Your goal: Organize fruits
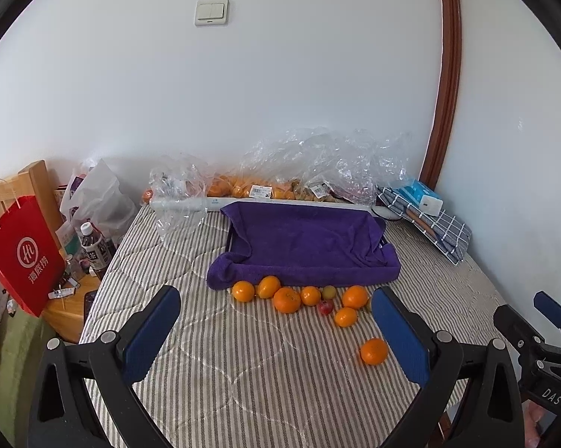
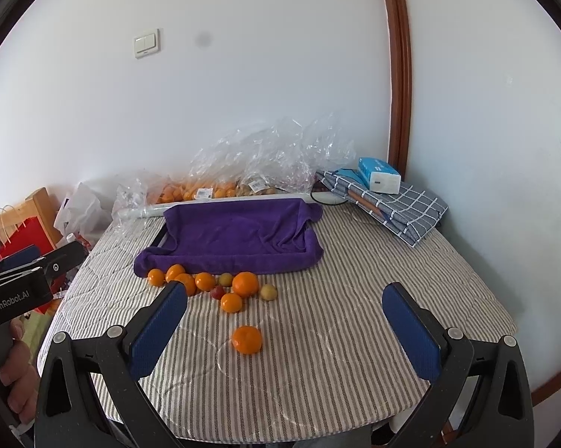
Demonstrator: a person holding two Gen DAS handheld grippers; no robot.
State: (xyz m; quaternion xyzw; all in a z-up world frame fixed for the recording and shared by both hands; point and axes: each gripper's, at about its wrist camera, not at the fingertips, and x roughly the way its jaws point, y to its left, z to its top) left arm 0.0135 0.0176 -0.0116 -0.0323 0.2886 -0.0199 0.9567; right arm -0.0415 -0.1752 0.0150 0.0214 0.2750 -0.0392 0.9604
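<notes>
Several oranges (image 1: pixel 287 299) lie in a row on the striped tablecloth in front of a tray draped with a purple towel (image 1: pixel 306 246); a small red fruit (image 1: pixel 325 307) and a yellowish fruit (image 1: pixel 328 292) lie among them. One orange (image 1: pixel 373 351) lies apart, nearer me; it also shows in the right wrist view (image 2: pixel 247 339). The cluster (image 2: pixel 245 283) and towel-covered tray (image 2: pixel 235 235) show in the right wrist view too. My left gripper (image 1: pixel 276 328) is open and empty above the table. My right gripper (image 2: pixel 284 332) is open and empty, behind the lone orange.
Clear plastic bags with more oranges (image 1: pixel 243 186) lie along the wall behind the tray. A checked cloth with a blue tissue box (image 2: pixel 379 175) sits at the back right. A red paper bag (image 1: pixel 23 254) and bottles (image 1: pixel 94 250) stand off the table's left edge.
</notes>
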